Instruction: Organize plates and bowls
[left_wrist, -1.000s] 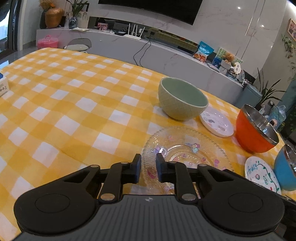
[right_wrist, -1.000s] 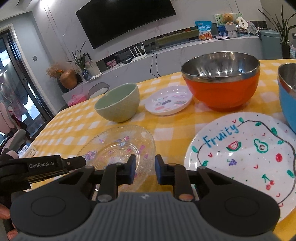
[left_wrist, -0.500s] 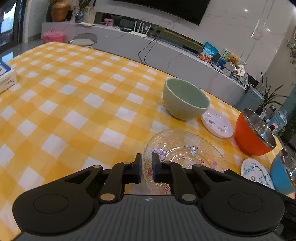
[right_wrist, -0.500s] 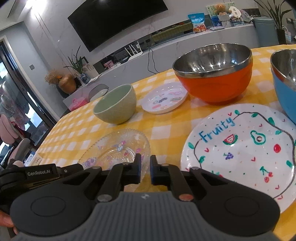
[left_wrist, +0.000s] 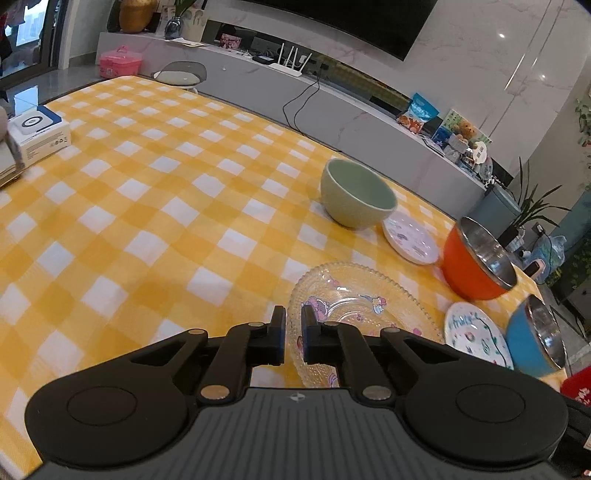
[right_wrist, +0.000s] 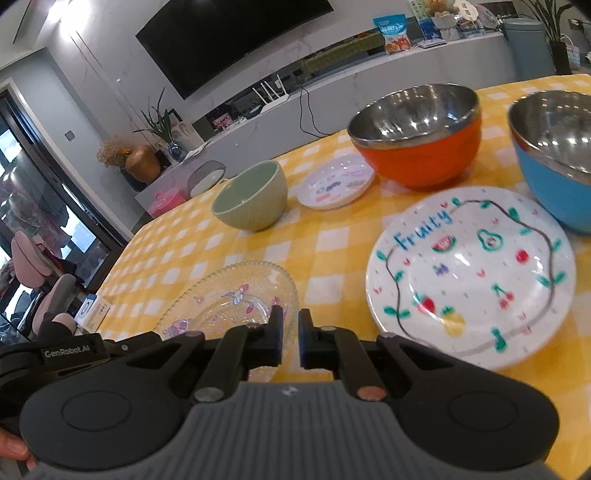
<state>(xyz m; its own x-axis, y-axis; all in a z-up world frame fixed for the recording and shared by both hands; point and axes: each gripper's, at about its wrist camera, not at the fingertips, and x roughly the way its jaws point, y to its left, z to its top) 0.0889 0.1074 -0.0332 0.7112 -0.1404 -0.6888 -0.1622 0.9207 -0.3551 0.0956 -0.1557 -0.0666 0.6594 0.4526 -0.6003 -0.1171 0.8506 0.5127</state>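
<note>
Left wrist view: both hand-held grippers (left_wrist: 293, 338) (right_wrist: 291, 339) pinch the glass plate's (left_wrist: 354, 295) near rim, left closing; bare tablecloth (left_wrist: 129, 221) leftward.

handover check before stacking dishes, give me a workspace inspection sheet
surface: yellow check cloth, flat, no spills seen
job's things: glass plate nearest; green bowl and small plate behind it; orange bowl, blue bowl and fruity plate to the right; all upright, none stacked
clutter: white box at the cloth's far left edge
grippers: left claw closing with the glass plate's rim between its jaws; right claw shut on the opposite rim
cables: black cable down the cabinet front, off the table
surroundings: tv, long cabinet, potted plants
</note>
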